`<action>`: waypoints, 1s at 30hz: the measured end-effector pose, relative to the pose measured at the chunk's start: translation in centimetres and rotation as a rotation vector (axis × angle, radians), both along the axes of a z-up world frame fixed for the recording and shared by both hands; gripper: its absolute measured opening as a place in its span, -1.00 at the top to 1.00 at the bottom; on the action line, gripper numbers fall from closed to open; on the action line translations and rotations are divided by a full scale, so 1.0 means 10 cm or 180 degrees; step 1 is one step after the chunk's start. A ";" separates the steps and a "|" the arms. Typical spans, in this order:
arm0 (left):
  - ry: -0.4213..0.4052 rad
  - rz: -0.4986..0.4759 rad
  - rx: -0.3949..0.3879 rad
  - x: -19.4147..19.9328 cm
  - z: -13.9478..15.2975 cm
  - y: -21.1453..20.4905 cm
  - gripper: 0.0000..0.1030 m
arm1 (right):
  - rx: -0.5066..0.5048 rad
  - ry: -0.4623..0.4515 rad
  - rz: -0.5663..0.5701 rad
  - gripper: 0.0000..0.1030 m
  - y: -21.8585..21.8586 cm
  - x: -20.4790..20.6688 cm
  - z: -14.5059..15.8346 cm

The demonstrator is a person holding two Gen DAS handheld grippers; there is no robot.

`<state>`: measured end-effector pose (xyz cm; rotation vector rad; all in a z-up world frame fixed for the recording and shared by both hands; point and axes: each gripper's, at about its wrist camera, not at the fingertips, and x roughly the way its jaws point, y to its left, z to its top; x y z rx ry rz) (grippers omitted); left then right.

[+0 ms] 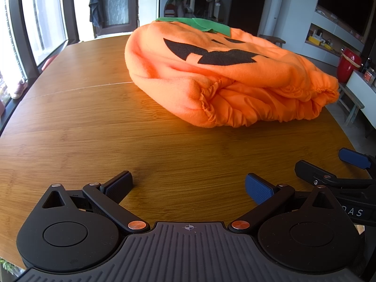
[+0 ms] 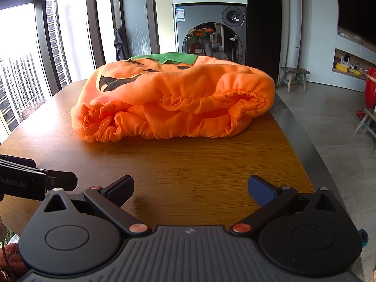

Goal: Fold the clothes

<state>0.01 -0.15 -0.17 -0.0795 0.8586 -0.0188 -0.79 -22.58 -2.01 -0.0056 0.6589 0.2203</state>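
An orange pumpkin costume (image 1: 211, 70) with a black face and a green collar lies bunched on the wooden table (image 1: 82, 129), its gathered elastic hem toward me. It also shows in the right wrist view (image 2: 176, 98). My left gripper (image 1: 189, 188) is open and empty, low over the table, short of the hem. My right gripper (image 2: 190, 188) is open and empty, also short of the costume. The right gripper shows at the right edge of the left wrist view (image 1: 329, 166). The left gripper's body shows at the left edge of the right wrist view (image 2: 35, 183).
The table's right edge (image 2: 303, 141) drops to a tiled floor. A washing machine (image 2: 211, 30) stands behind the table. A wooden stool (image 2: 295, 75) and a red object (image 1: 347, 63) stand on the right. Tall windows (image 2: 23, 70) run along the left.
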 end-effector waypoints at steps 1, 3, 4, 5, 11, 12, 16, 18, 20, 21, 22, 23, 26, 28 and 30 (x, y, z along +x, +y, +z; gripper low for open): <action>-0.0004 0.0000 0.0000 0.00 0.00 0.00 -1.00 | -0.0002 -0.0001 0.0001 -1.00 0.00 0.00 0.00; -0.0009 0.0001 0.0001 0.00 0.00 0.01 -1.00 | -0.0003 -0.0002 0.0001 -1.00 0.00 0.00 0.00; -0.0012 0.0001 0.0001 0.00 0.00 0.01 -1.00 | -0.0005 -0.0003 0.0002 -1.00 0.00 0.00 0.00; -0.0012 0.0001 0.0002 0.00 0.00 0.01 -1.00 | -0.0007 -0.0004 0.0002 -1.00 0.00 0.00 0.00; -0.0008 0.0001 0.0005 0.00 0.00 0.01 -1.00 | -0.0023 -0.0007 0.0007 -1.00 0.01 0.00 0.00; -0.0009 0.0001 0.0004 0.00 0.00 0.01 -1.00 | -0.0023 -0.0007 0.0006 -1.00 0.01 0.00 0.00; -0.0009 0.0001 0.0004 0.00 0.00 0.00 -1.00 | -0.0028 -0.0007 0.0007 -1.00 0.01 0.00 0.00; -0.0003 0.0001 0.0005 0.00 0.00 0.00 -1.00 | -0.0031 -0.0008 0.0008 -1.00 0.01 0.00 -0.01; 0.0007 0.0001 0.0006 0.00 0.00 0.00 -1.00 | -0.0035 -0.0010 0.0010 -1.00 0.01 -0.01 -0.01; 0.0006 0.0000 0.0006 0.00 0.00 0.00 -1.00 | -0.0038 -0.0011 0.0012 -1.00 0.01 -0.01 -0.01; 0.0006 0.0000 0.0007 0.00 0.00 0.00 -1.00 | -0.0040 -0.0011 0.0013 -1.00 0.01 -0.01 -0.01; 0.0007 -0.0001 0.0010 0.00 0.00 0.00 -1.00 | -0.0041 -0.0012 0.0015 -1.00 0.01 -0.01 -0.01; 0.0017 -0.0007 0.0037 0.01 0.00 -0.01 -1.00 | -0.0053 -0.0010 0.0023 -1.00 0.02 -0.01 -0.01; 0.0033 -0.0003 0.0076 0.01 -0.01 -0.01 -1.00 | -0.0073 -0.0011 0.0036 -1.00 0.02 -0.01 -0.01; 0.0054 0.0005 0.0126 0.02 -0.01 -0.01 -1.00 | -0.0100 -0.0015 0.0051 -1.00 0.03 -0.01 -0.01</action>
